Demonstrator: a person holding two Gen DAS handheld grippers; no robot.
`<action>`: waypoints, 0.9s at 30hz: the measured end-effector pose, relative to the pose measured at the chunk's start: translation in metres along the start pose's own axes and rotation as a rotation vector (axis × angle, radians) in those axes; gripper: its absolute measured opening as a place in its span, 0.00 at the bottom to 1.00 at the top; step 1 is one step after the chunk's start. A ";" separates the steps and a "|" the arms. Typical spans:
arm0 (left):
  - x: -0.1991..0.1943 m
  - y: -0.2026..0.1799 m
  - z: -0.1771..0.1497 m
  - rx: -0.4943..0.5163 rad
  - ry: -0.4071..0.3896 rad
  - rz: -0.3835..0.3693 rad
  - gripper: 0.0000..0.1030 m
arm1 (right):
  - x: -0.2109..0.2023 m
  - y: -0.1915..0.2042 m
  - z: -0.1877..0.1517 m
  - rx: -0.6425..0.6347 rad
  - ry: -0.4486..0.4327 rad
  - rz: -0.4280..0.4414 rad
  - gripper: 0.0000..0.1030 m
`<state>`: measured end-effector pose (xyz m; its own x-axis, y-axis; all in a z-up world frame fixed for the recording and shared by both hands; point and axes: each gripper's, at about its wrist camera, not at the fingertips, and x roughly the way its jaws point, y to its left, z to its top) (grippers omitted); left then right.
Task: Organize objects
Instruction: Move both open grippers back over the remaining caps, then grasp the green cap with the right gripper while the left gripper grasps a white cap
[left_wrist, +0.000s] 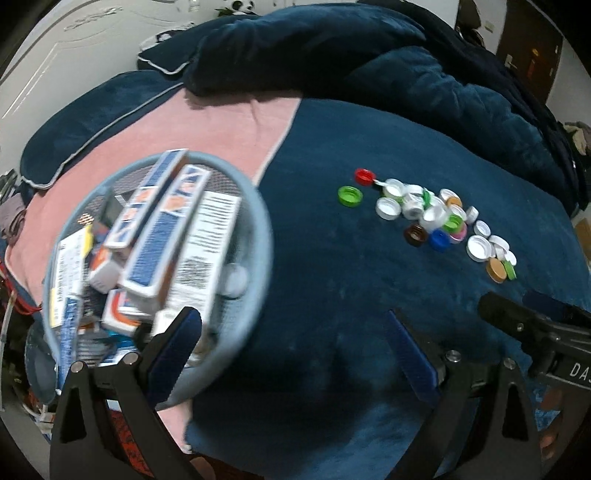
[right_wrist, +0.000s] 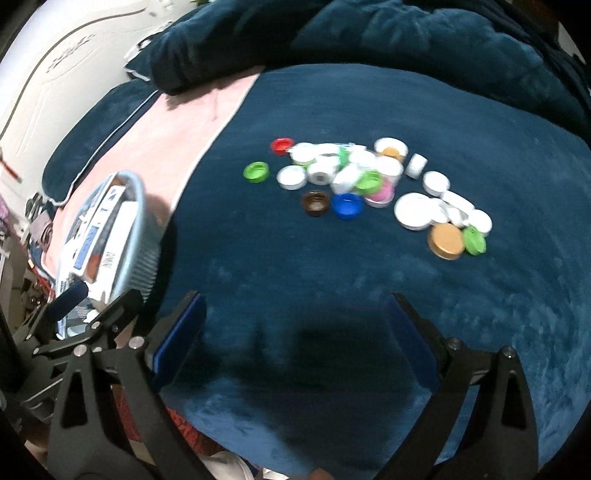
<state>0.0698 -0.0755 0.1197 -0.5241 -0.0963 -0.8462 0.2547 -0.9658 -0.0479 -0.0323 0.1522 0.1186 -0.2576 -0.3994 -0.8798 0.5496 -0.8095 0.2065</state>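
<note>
On dark blue blanket (right_wrist: 332, 277), scattered bottle caps (right_wrist: 369, 181)

You're in a home bedroom: a bed (left_wrist: 369, 295) under a dark blue plush blanket, a pink sheet (left_wrist: 207, 129) at 10 o'clock, piped pillows (left_wrist: 92, 122) and a heaped duvet (left_wrist: 369, 55) at 12, a white panelled headboard (left_wrist: 55, 55) at 11, household clutter off the 9 o'clock edge.
</note>
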 end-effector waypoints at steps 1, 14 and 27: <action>0.002 -0.006 0.000 0.009 0.003 -0.007 0.97 | 0.000 -0.006 0.000 0.010 0.001 -0.005 0.95; 0.048 -0.084 -0.001 0.096 0.092 -0.102 0.97 | 0.005 -0.123 -0.011 0.235 0.018 -0.113 0.95; 0.075 -0.115 -0.008 0.136 0.144 -0.139 0.97 | 0.031 -0.181 0.006 0.436 -0.057 -0.011 0.82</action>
<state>0.0072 0.0299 0.0574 -0.4223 0.0653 -0.9041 0.0715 -0.9919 -0.1051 -0.1447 0.2840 0.0568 -0.3118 -0.4026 -0.8607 0.1629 -0.9151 0.3690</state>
